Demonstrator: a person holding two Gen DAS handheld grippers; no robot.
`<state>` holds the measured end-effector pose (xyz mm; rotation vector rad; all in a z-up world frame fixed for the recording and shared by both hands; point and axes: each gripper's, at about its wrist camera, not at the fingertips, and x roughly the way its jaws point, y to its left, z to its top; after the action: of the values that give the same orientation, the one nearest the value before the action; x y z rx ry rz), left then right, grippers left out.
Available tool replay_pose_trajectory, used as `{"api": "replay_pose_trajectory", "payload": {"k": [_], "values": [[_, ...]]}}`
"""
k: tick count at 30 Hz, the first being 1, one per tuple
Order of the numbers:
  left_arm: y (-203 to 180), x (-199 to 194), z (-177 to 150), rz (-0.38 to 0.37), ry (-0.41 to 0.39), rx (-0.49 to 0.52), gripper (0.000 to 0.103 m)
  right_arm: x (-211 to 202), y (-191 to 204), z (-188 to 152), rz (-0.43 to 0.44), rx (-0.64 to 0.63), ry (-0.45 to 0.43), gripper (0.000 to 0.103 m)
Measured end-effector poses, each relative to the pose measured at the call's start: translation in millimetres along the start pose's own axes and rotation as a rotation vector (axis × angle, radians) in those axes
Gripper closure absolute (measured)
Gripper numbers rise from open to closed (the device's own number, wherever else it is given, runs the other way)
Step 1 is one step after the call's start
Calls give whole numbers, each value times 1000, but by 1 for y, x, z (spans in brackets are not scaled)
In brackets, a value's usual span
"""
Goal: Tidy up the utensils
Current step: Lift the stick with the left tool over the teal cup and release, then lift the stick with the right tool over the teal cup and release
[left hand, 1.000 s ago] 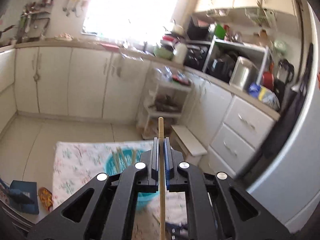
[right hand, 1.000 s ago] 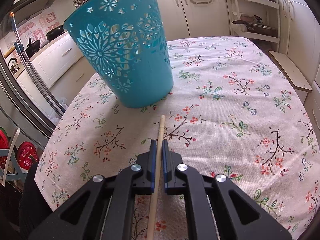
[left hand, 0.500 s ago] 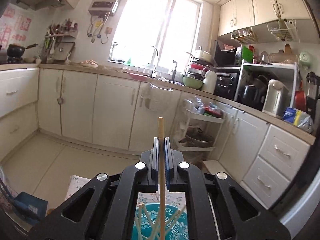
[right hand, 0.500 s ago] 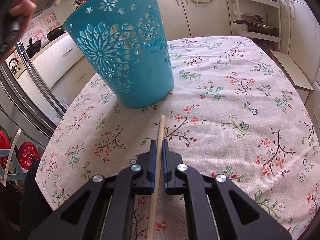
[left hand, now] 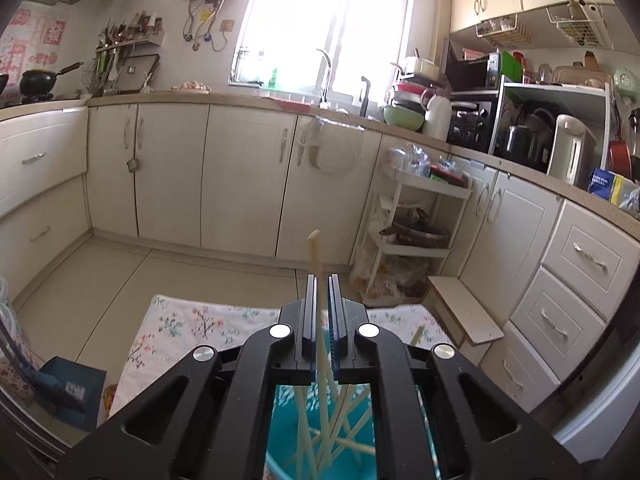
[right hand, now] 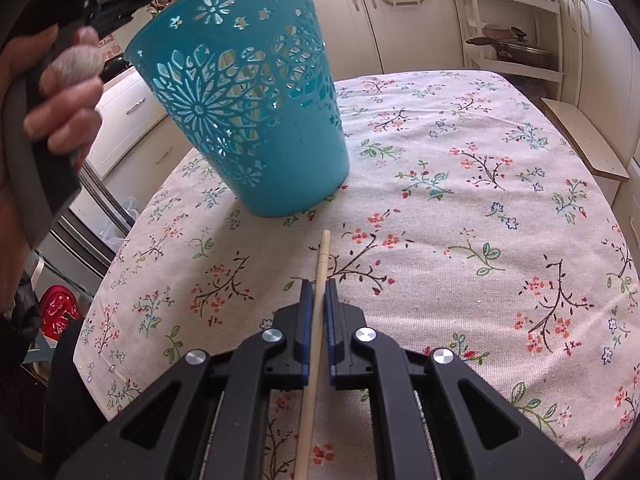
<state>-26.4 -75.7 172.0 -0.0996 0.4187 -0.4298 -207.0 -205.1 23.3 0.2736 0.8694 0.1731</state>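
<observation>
Here, two pale wooden chopsticks are each pinched in handheld tongs above a kitchen table draped in a floral tablecloth [right hand: 460, 184]. The left gripper [left hand: 321, 312] has its tongs clamped together on one chopstick [left hand: 315, 256], a slim, cream-coloured stick with a squared tip that pokes up past the blue-lined pads and runs down behind them toward the mouth of the teal basket [left hand: 288, 440] directly below. Inside that basket, several more chopsticks [left hand: 344, 432] of the same pale wood lean crisscrossed against one another. Seen from the right wrist, the teal basket [right hand: 256, 120] stands upright on the cloth, a tapered plastic bin with flower-shaped cutouts through which the sticks inside show faintly. The right gripper [right hand: 316, 304] is likewise closed on a second chopstick [right hand: 320, 280], round-ended and light tan, which lies along the line of the tongs with its tip pointing at the basket's base, near it but not touching. At the upper left of that view, a person's hand [right hand: 60, 100] grips the dark handle of the other tool above the basket's rim. Beyond the table, cream cabinets [left hand: 240, 168] line the walls, a white rack [left hand: 416, 232] holds a lidded pan, and a low wooden step [left hand: 464, 312] sits beside the table's far corner. A bright window [left hand: 320, 20] washes out the sink area.
</observation>
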Motion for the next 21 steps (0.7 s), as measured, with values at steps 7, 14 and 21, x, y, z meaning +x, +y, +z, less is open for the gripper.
{"api": "replay_pose_trajectory", "payload": {"k": [7,14,21], "values": [[29,-46,-27,53,8,3,63,0,13,-2,-25,-58,-1,81],[100,-51,-91,164,162,-195,53,0,14,0,-92,-77,9,97],[121,-19,-157,191,387,-257,48,-51,-6,19,221,123,-72,97]]}}
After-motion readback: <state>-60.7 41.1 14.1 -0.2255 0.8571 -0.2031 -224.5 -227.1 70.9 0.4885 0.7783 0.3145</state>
